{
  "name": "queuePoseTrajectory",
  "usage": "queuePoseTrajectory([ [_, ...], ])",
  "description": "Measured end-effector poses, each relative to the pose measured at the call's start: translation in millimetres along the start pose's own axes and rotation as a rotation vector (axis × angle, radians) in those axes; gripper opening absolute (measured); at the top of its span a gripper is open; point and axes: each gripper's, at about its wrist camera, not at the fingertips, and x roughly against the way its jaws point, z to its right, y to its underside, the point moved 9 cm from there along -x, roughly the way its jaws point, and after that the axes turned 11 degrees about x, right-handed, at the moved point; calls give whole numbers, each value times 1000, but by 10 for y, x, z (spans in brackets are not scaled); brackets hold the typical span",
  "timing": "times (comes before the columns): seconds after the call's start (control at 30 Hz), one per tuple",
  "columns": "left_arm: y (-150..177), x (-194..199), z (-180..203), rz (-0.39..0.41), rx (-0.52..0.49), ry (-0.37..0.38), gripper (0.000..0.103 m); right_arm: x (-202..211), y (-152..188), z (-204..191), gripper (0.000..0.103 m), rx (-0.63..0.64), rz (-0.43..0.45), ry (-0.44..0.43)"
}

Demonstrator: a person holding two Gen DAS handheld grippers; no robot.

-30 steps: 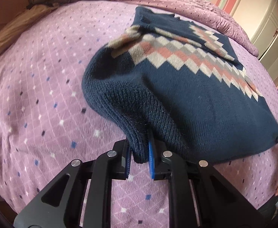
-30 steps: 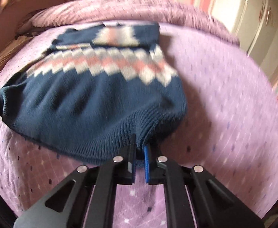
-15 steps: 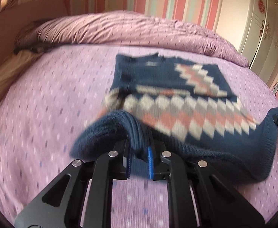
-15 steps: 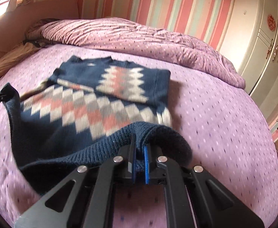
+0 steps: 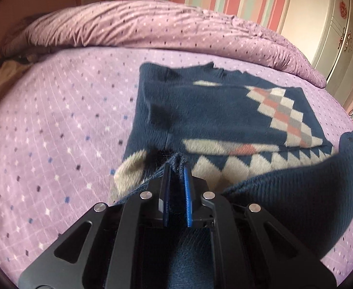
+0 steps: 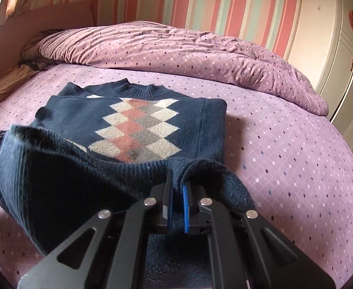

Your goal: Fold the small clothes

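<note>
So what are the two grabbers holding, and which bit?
Both the left gripper and right gripper pinch the navy sweater by its ribbed bottom hem.

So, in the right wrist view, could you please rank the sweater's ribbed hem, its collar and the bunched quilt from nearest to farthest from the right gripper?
1. Ribbed hem: pinched in the right gripper.
2. Collar: the sweater's far end, centre-left.
3. Bunched quilt: beyond the sweater, across the bed's far side.

No writing, brand, number or sign can be read in either view. The sweater (image 6: pixel 138 125) carries only a diamond pattern; a pale patch at its neckline in the left wrist view is too blurred to read. The wardrobe doors (image 6: pixel 345 55) bear red ornaments, not letters.
</note>
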Motion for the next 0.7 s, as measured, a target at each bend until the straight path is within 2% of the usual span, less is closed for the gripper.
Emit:
queuePoseTrajectory([
  [0.1,-40,6,-16,22,-6,-6,8,-35,-2,45,6,-27,14,-6],
  [0.2,-255,62,14,83,-19,-25,8,-109,-190,185,6,-57,43,-3],
  [0.43,-1146,209,43,254,-27,-64,8,-302,-1021,597,6,-66,142,47],
  [0.57,-1618,-128,109,245,-62,-98,8,-733,-1149,789,6,-107,67,45],
  [0.7,-1653,-602,207,162,-109,-128,8,-1254,-953,844,6,-135,-78,25],
])
